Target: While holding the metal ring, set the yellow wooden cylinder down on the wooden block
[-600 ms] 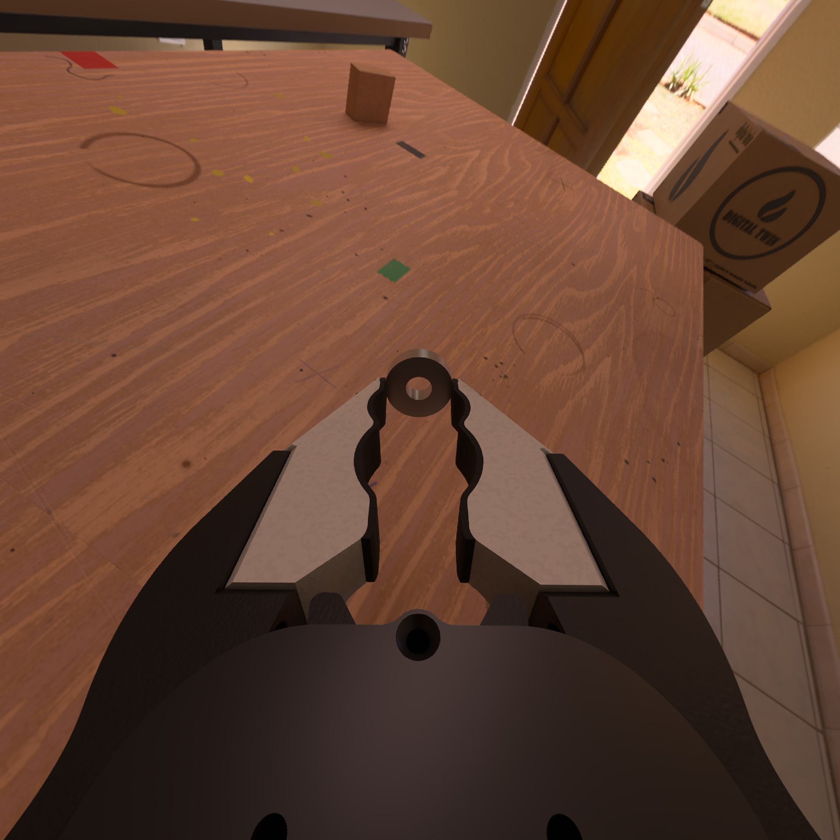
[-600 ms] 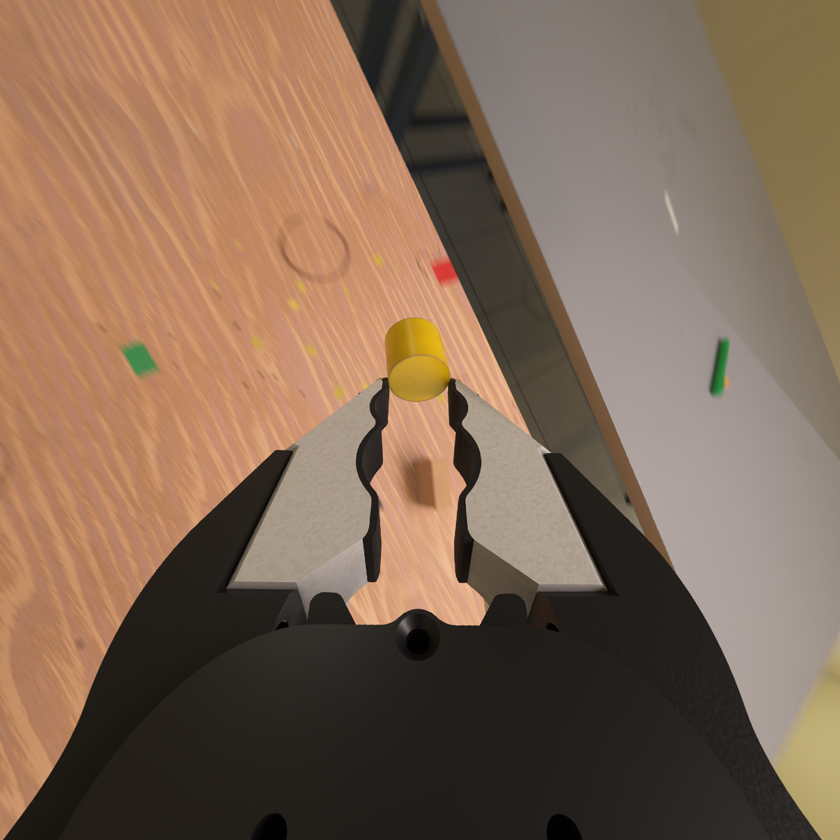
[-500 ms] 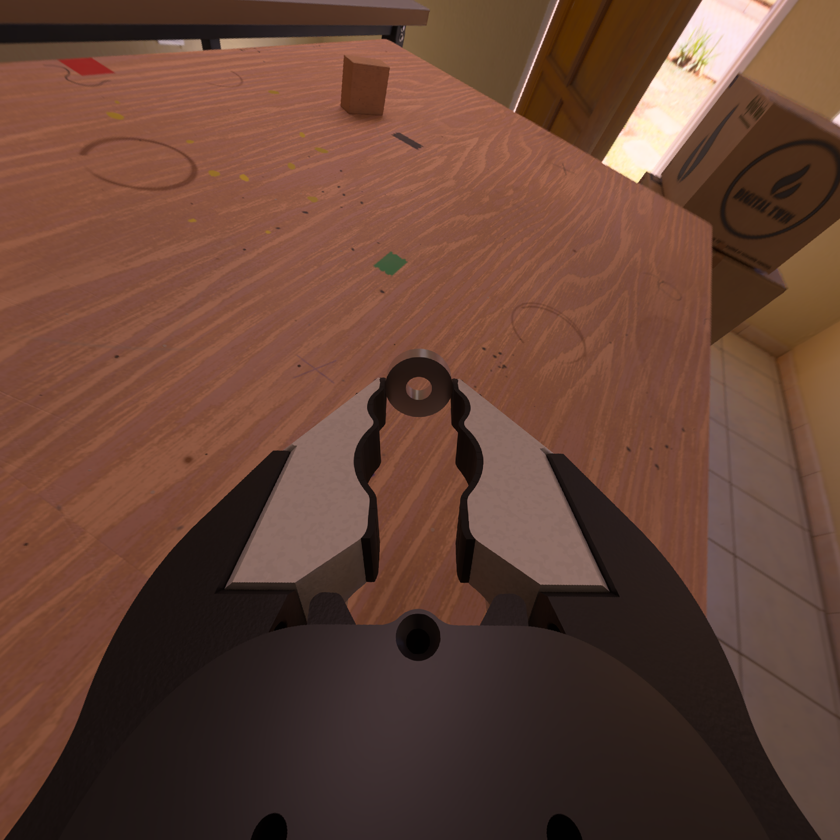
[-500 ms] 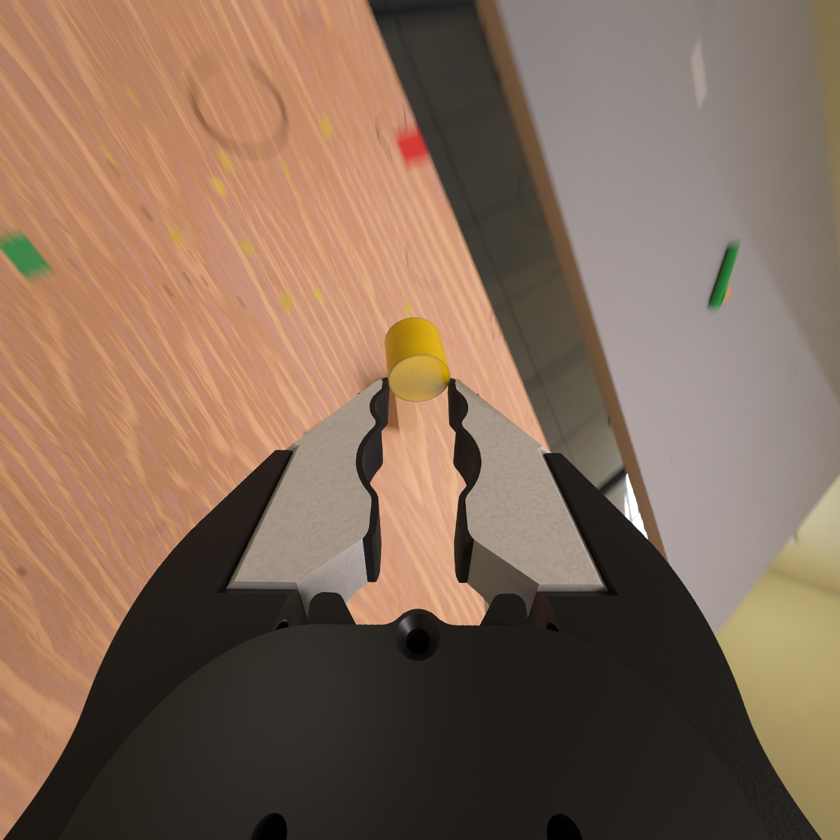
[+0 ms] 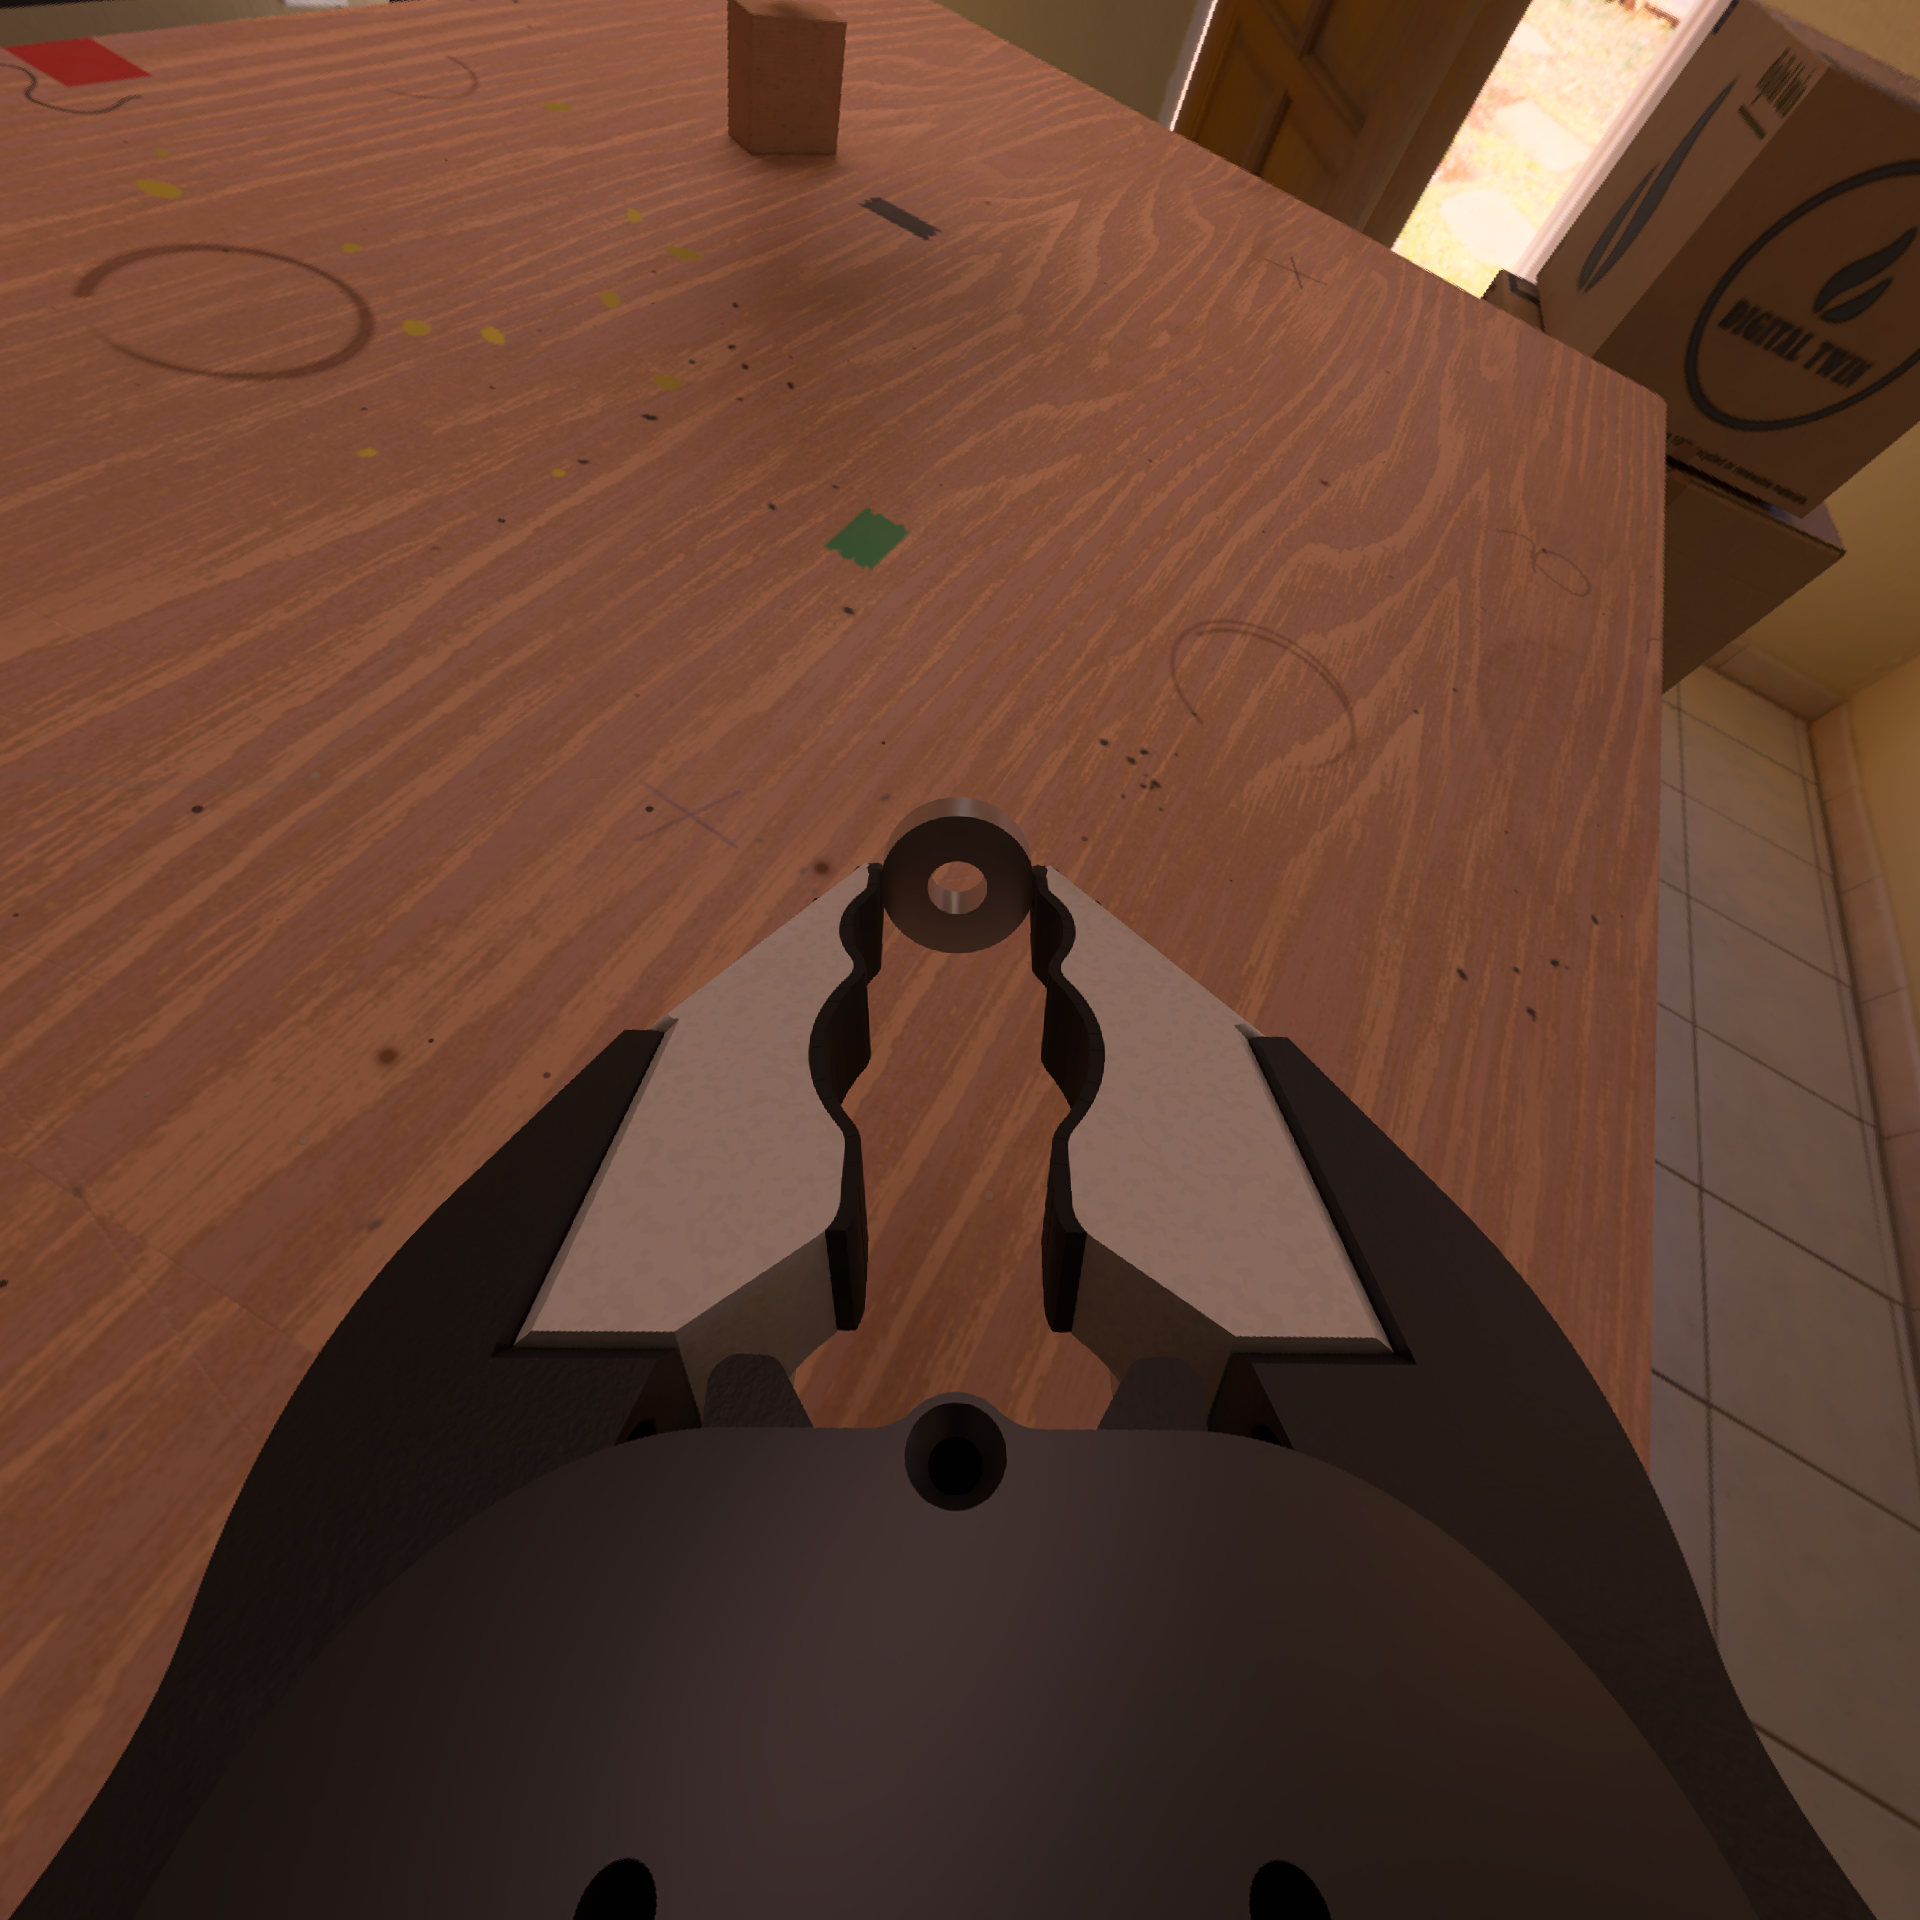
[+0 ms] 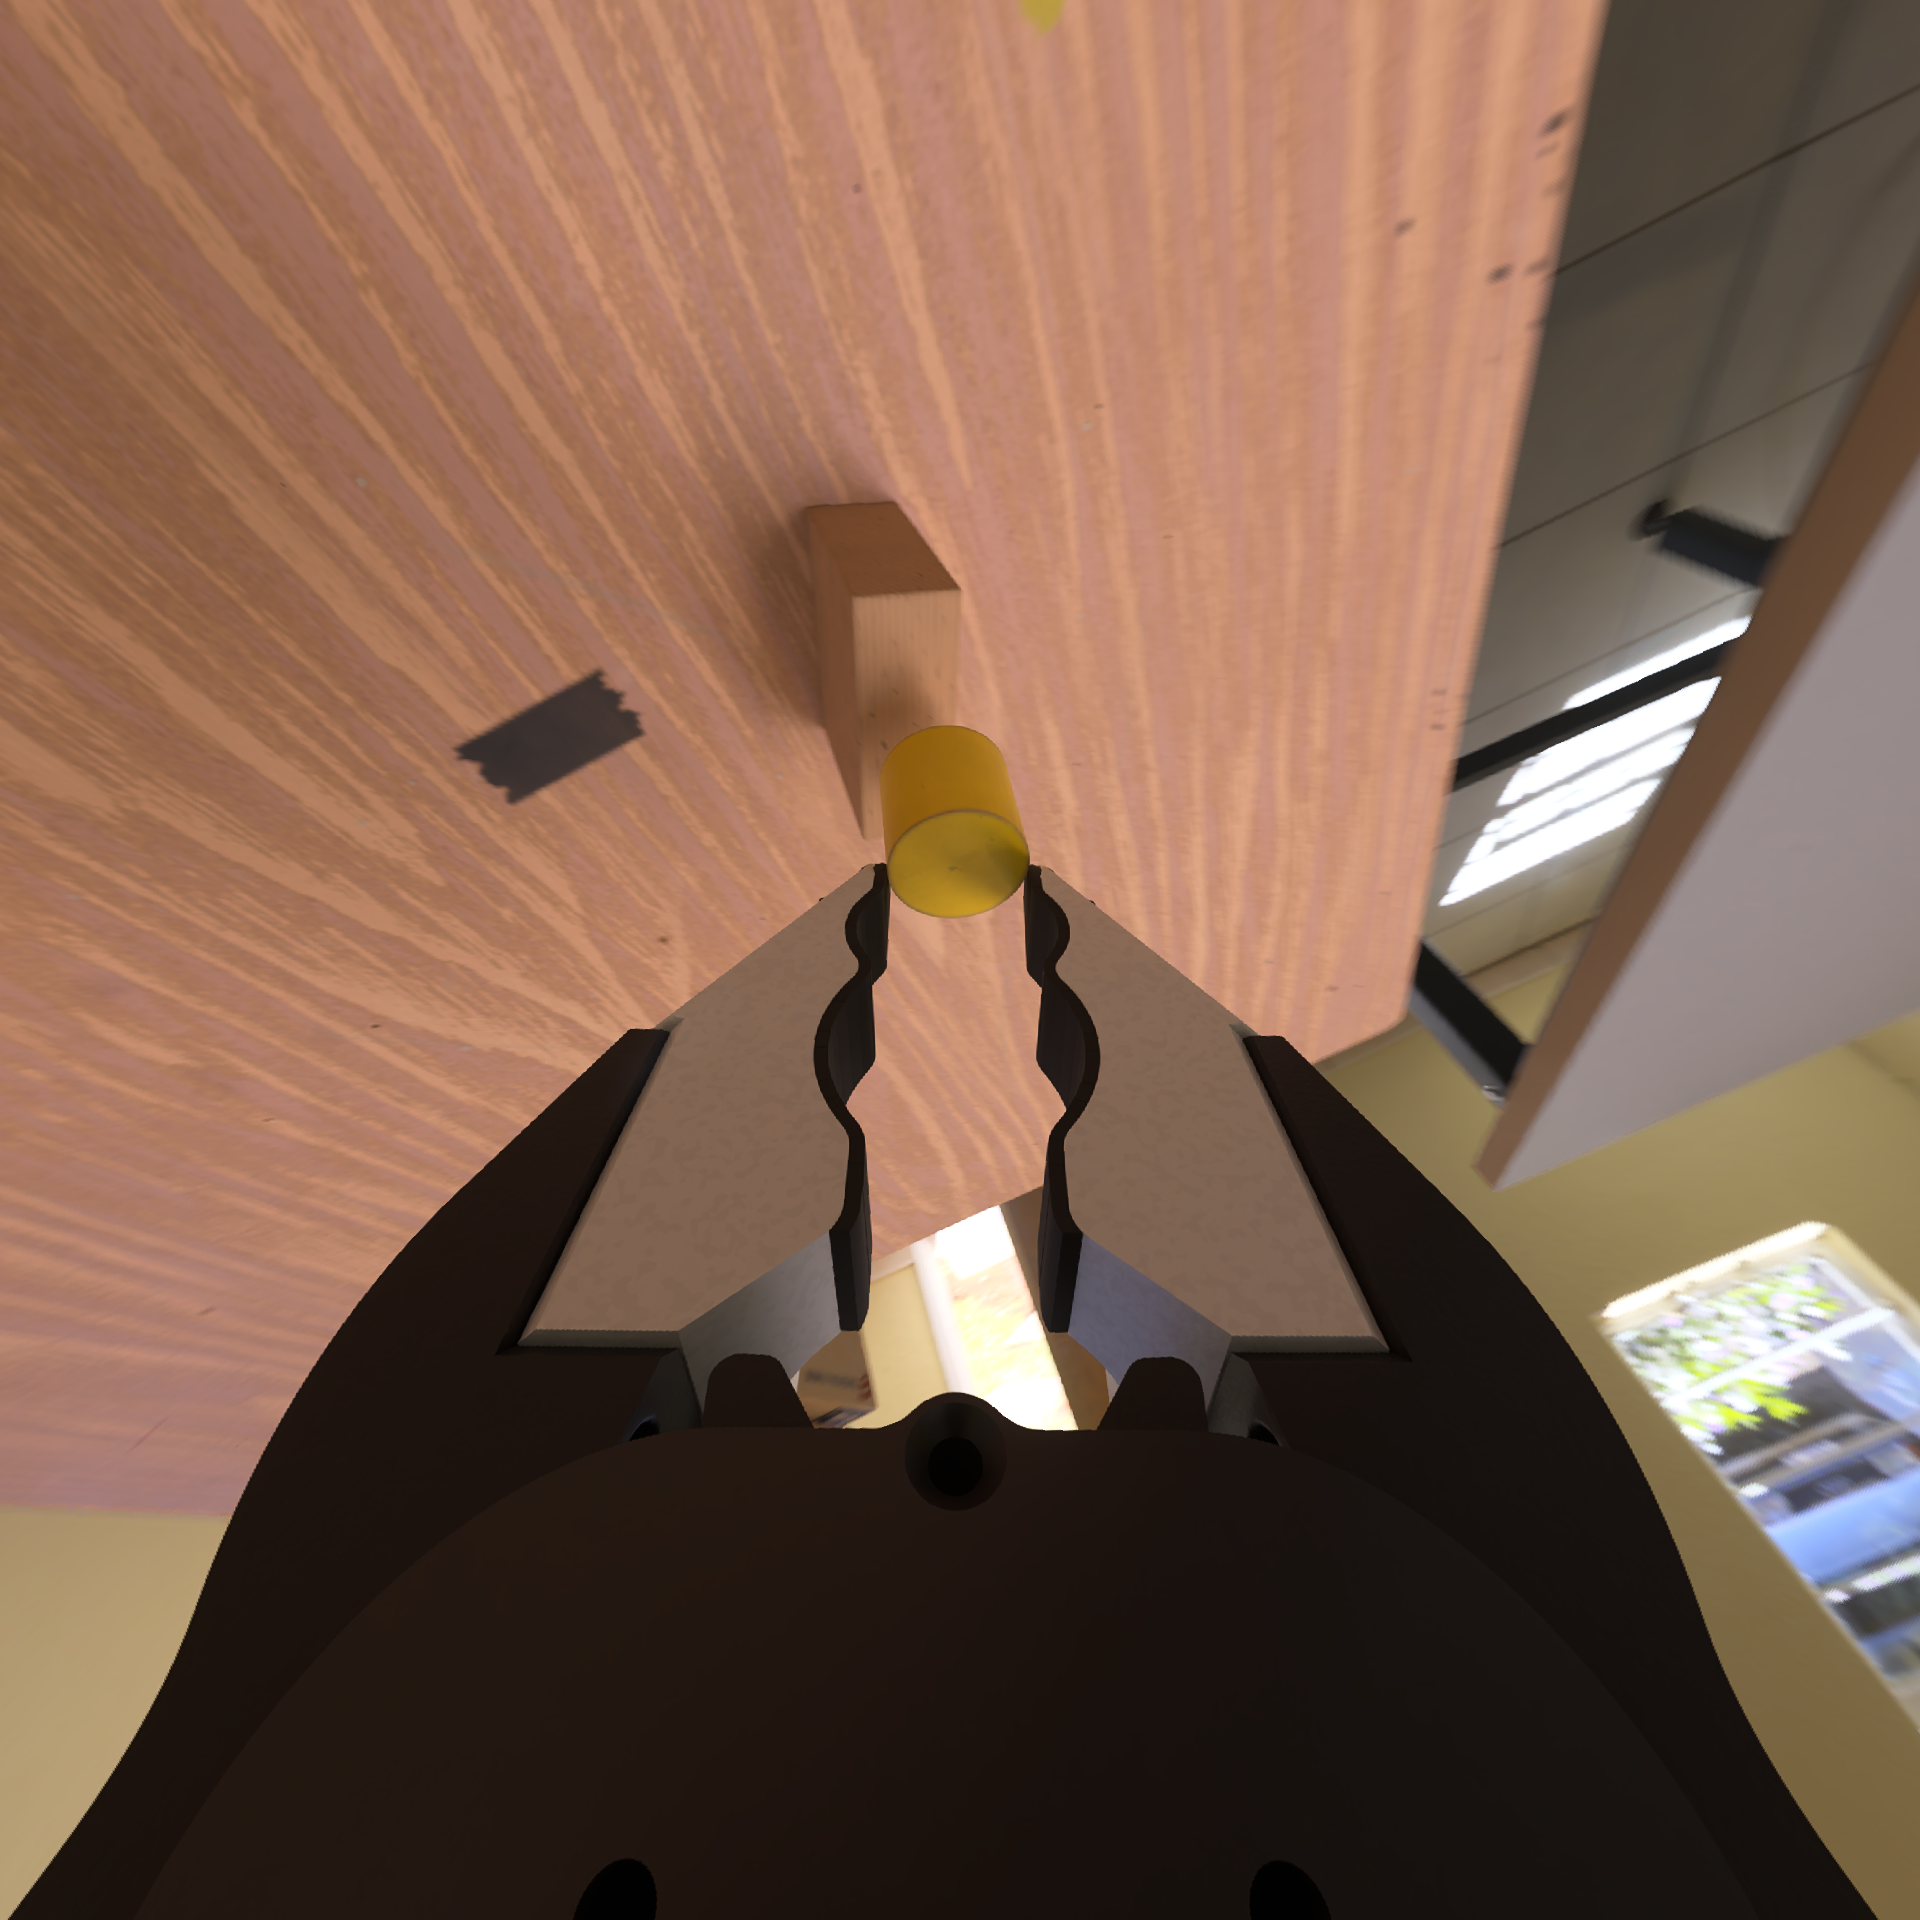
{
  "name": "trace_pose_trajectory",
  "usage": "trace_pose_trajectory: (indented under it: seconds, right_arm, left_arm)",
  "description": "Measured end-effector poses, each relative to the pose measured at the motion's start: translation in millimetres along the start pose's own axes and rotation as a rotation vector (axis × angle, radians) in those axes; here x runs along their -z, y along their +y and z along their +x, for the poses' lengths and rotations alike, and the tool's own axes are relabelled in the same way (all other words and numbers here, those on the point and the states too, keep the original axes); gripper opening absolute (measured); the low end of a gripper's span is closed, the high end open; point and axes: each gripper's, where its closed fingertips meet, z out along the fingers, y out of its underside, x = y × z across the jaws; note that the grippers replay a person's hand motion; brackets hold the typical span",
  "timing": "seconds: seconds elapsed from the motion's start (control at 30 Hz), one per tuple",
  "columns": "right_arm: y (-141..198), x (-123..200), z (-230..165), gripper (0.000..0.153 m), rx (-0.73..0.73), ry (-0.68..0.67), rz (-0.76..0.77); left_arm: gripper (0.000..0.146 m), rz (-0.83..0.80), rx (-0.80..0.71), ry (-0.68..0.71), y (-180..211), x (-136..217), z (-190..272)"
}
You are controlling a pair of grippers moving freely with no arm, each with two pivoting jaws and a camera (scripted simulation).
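Note:
My left gripper (image 5: 956, 896) is shut on a dark metal ring (image 5: 956, 878) and holds it above the wooden table (image 5: 520, 675). The wooden block (image 5: 784, 78) stands far off at the top of the left wrist view. My right gripper (image 6: 956, 883) is shut on the yellow wooden cylinder (image 6: 951, 821). In the right wrist view the wooden block (image 6: 883, 644) lies just beyond the cylinder, partly hidden by it. I cannot tell whether the cylinder touches the block.
A black tape strip (image 6: 551, 738) lies on the table left of the block, and also shows in the left wrist view (image 5: 899, 216). A green patch (image 5: 868, 537) and a red patch (image 5: 73, 60) mark the table. Cardboard boxes (image 5: 1756, 260) stand past the table's right edge. A grey table (image 6: 1766, 831) is at right.
My right gripper has swung with the cylinder, so the wooden block now shows just beyond it. My left gripper has drifted a little toward the block, still holding the ring.

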Motion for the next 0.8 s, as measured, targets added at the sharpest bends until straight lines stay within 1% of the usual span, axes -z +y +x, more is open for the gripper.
trace_pose_trajectory:
  seconds: [0.03, 0.13, 0.2, 0.27, 0.3, 0.37, 0.43, 0.47, 0.53, 0.57, 0.6, 0.63, 0.67, 0.73, 0.8]
  right_arm:
    - [-1, -6, -3, 0.026, -0.008, -0.043, -0.025]
    - [-7, -19, -3, 0.027, -0.051, -0.043, -0.048]
    - [-15, -22, -9, 0.036, -0.101, -0.073, -0.005]
    - [-19, -18, -18, 0.047, -0.162, -0.161, 0.063]
    - [-20, -12, -18, 0.052, -0.195, -0.176, 0.103]
    - [-18, 8, -12, 0.053, -0.273, -0.147, 0.195]
    - [-28, 45, -10, 0.052, -0.360, -0.081, 0.358]
    - [-40, 69, -19, 0.051, -0.381, -0.073, 0.480]
    - [-76, 120, -59, 0.049, -0.377, -0.131, 0.762]
    - [-94, 139, -85, 0.050, -0.380, -0.178, 0.855]
    - [-112, 151, -113, 0.050, -0.388, -0.223, 0.908]
    - [-129, 157, -141, 0.052, -0.390, -0.252, 0.937]
    - [-146, 157, -164, 0.058, -0.386, -0.236, 0.940]
    - [-173, 139, -192, 0.062, -0.404, -0.095, 0.872]
    - [-193, 110, -202, 0.062, -0.404, 0.056, 0.761]
  left_arm:
    - [0.028, 0.000, 0.001, 0.003, 0, 0, 0]
    - [0.028, 0.002, 0.005, 0.009, -1, 0, -1]
    - [0.028, 0.002, 0.009, 0.012, -1, 1, -2]
    - [0.028, 0.002, 0.013, 0.018, -1, 2, -2]
    - [0.028, 0.003, 0.014, 0.020, -1, 2, -2]
    - [0.028, 0.005, 0.012, 0.023, -2, 3, -2]
    - [0.028, 0.001, 0.005, 0.023, -2, 4, -3]
    - [0.028, -0.004, 0.002, 0.024, -2, 3, -3]
    - [0.028, -0.012, 0.004, 0.028, -1, 1, -2]
    - [0.028, -0.014, 0.007, 0.033, 0, 0, -1]
    - [0.028, -0.015, 0.010, 0.040, 0, -1, 0]
    - [0.028, -0.018, 0.010, 0.046, 0, -2, 1]
    - [0.028, -0.022, 0.007, 0.049, 0, -3, 1]
    - [0.028, -0.028, -0.005, 0.046, 1, -4, 2]
    - [0.028, -0.030, -0.012, 0.040, 1, -4, 1]
